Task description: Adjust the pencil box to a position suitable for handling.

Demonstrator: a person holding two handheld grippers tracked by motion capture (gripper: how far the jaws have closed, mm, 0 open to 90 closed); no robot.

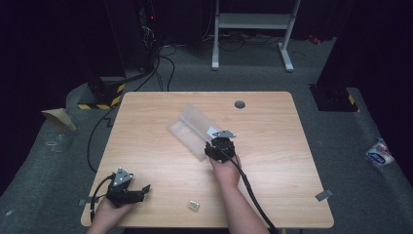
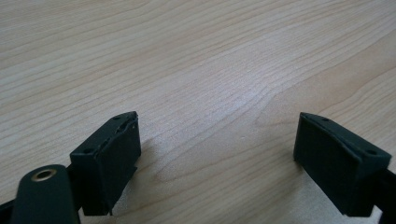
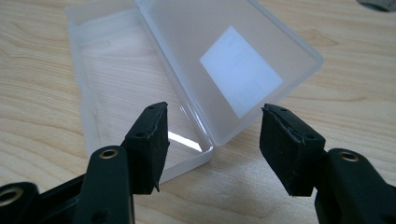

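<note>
Wood-grain table (image 1: 272,146), pale, mostly bare. Near edge first: a small yellowish block (image 1: 194,205) lies alone between the two forearms, touched by nothing; too small to say what it is.

Near left corner: left gripper (image 1: 139,191) rests low over the table, jaws spread wide with bare wood between them in the left gripper view (image 2: 217,154). Nothing held. Judged parked there, out of the way of the working hand, yet near the small block should it be wanted next.

Middle of the table: right gripper (image 1: 214,146) reaches forward to the near end of the clear plastic box (image 1: 195,129). In the right gripper view its jaws stand apart (image 3: 212,135), one on each side of the box's near corner, close to the hinge line, clamping nothing. Placement suggests a hand either lining up on the lid or steadying the box.

Box itself: lies open and flat-bottomed, base (image 3: 126,88) to the left in the right gripper view, lid (image 3: 224,60) tilted up on the right. Lid carries a white label (image 3: 240,77). Base compartment empty; wood shows straight through it. Open and empty, it looks ready to receive something, likely the block.

Far edge: a round grey cable port (image 1: 239,104) in the tabletop, well apart from the box.
</note>
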